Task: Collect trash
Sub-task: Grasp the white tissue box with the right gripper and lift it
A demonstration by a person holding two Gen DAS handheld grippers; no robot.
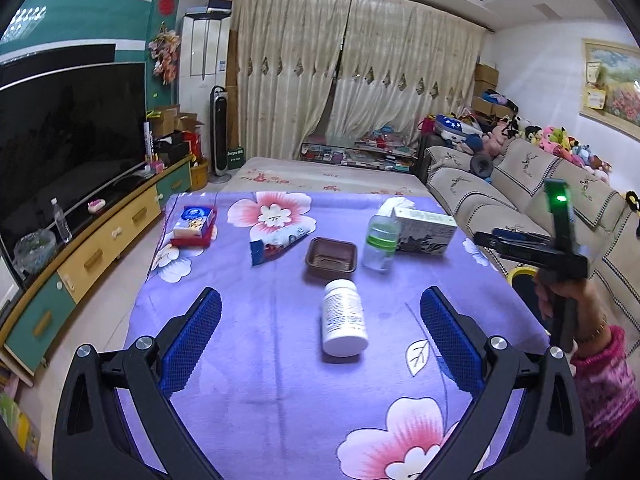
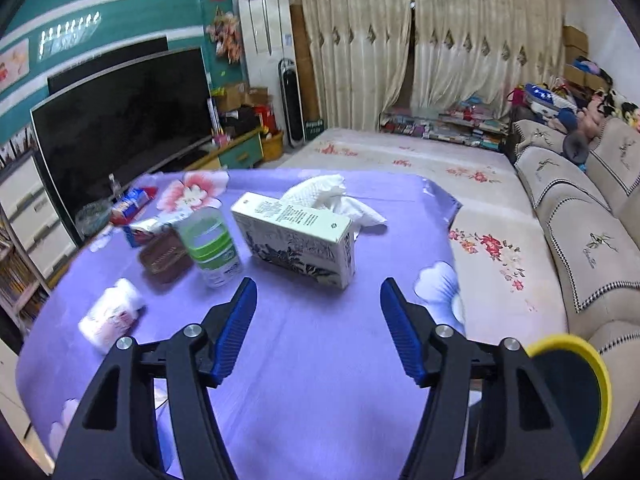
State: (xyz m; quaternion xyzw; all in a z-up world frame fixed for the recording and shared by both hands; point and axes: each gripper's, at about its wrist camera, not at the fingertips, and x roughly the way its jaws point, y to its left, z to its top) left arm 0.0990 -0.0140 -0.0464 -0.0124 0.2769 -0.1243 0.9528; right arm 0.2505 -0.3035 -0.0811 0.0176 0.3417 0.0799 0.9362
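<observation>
A white pill bottle lies on its side at the centre of the left wrist frame, cap end toward the camera, its printed label facing up, on a tabletop draped in purple cloth with pink and white flowers. Above it in the frame sits an empty brown tray, shallow and ribbed inside. To the tray's left lies a crumpled snack wrapper in white, red and blue; further left, a blue-and-white packet rests in a red box. To the tray's right stands a clear plastic bottle with a green band, just beside a white tissue box printed with dark scenery, a tissue sticking up from it.

The left hand-held gripper hangs over the near part of the cloth with its blue pads spread wide, the pill bottle lying between them but untouched. In the right wrist frame the right hand-held gripper is likewise parted and holds nothing, its pads framing bare cloth below the tissue box. A yellow-rimmed bin shows at that frame's lower right. At the right edge of the left wrist frame a hand in a pink knitted sleeve grips the other tool's handle.
</observation>
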